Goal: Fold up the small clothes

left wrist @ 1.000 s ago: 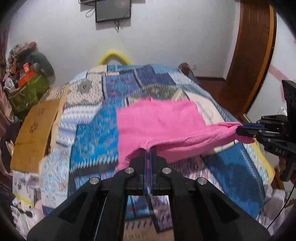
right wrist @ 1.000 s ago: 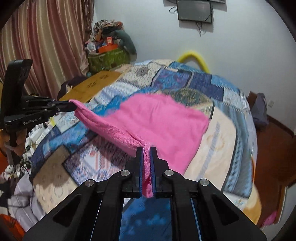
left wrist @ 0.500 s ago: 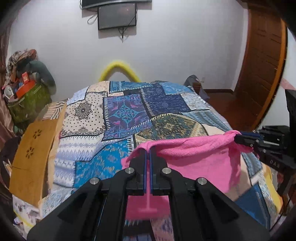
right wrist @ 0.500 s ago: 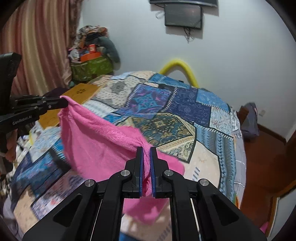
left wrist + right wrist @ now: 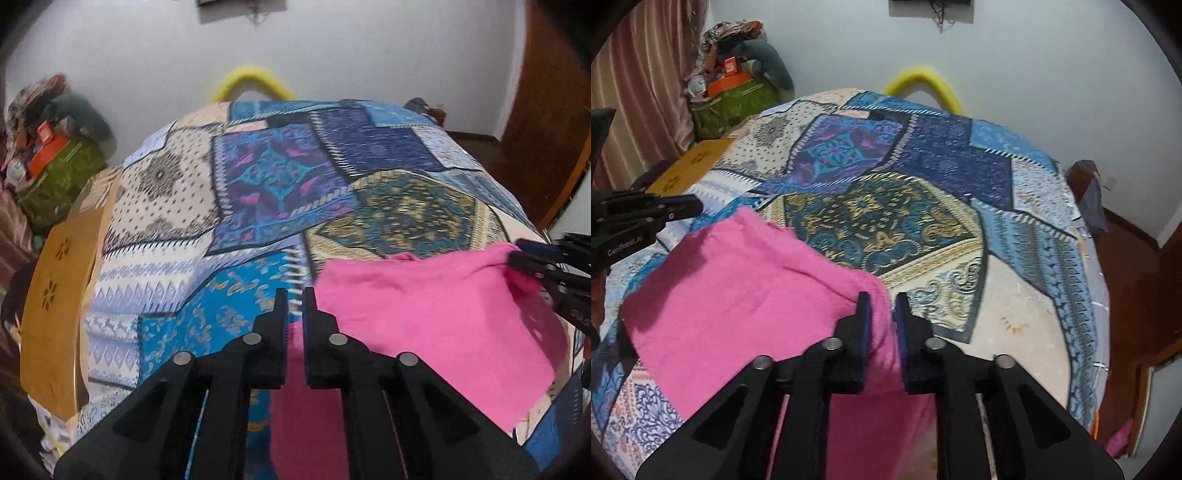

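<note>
A: Step? B: Both grippers are releasing the folded pink cloth (image 5: 731, 295) on the patchwork bed (image 5: 1015, 295); left gripper (image 5: 294, 301) and right gripper (image 5: 881, 306) jaws are just parting; next, withdrawing clear is likely.

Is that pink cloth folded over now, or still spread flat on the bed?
Folded over: the pink cloth lies doubled on the patchwork bedspread, its top layer ending short of the layer beneath.

Both grippers point steeply downward. The left gripper (image 5: 294, 301) and the right gripper (image 5: 881, 306) have just been opening, jaws narrowly parted, pink cloth between them.
</note>
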Demonstrator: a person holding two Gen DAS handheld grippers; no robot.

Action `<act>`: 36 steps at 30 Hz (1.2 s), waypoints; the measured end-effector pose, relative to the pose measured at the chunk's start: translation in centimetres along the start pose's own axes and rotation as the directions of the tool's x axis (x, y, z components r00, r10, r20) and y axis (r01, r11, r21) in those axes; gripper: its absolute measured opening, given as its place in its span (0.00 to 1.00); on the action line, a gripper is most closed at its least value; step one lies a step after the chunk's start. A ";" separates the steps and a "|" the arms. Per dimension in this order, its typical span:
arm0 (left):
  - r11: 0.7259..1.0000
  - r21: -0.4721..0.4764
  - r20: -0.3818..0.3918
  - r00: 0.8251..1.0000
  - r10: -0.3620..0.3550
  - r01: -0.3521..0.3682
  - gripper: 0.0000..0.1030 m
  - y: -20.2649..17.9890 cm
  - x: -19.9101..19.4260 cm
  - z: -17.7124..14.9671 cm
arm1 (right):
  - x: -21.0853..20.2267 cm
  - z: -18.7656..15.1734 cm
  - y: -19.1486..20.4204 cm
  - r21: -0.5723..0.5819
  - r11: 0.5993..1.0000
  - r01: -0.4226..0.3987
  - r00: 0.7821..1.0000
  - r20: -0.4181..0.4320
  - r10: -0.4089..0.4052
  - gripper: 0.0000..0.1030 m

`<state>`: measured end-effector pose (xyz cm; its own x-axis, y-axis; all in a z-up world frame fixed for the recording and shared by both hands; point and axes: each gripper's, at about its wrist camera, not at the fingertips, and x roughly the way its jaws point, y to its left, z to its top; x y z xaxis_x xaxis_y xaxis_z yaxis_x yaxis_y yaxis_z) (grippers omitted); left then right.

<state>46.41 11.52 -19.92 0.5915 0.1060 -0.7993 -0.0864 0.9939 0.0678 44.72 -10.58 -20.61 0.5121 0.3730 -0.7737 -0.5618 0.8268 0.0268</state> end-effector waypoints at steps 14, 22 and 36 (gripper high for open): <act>0.987 -0.111 -0.041 0.992 -0.118 0.113 0.68 3.0 -4.0 -3.7 | -4.6 -3.2 -0.8 0.059 0.996 -0.062 0.998 0.004 0.062 0.53; 0.967 -0.186 -0.140 0.969 -0.203 0.176 0.69 1.6 -0.6 -6.2 | -1.6 -6.3 -1.9 0.194 0.973 -0.122 0.988 -0.072 0.138 0.53; 0.926 -0.177 -0.068 0.934 -0.350 0.334 0.14 -0.7 -1.3 -5.0 | 0.4 -5.8 -1.2 0.293 0.928 -0.231 0.970 -0.009 0.244 0.14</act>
<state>41.70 10.50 -21.87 0.5280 -0.2507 -0.8114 -0.0245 0.9505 -0.3096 41.88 -13.86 -24.64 0.3542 0.5597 -0.7492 -0.4490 0.8045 0.3887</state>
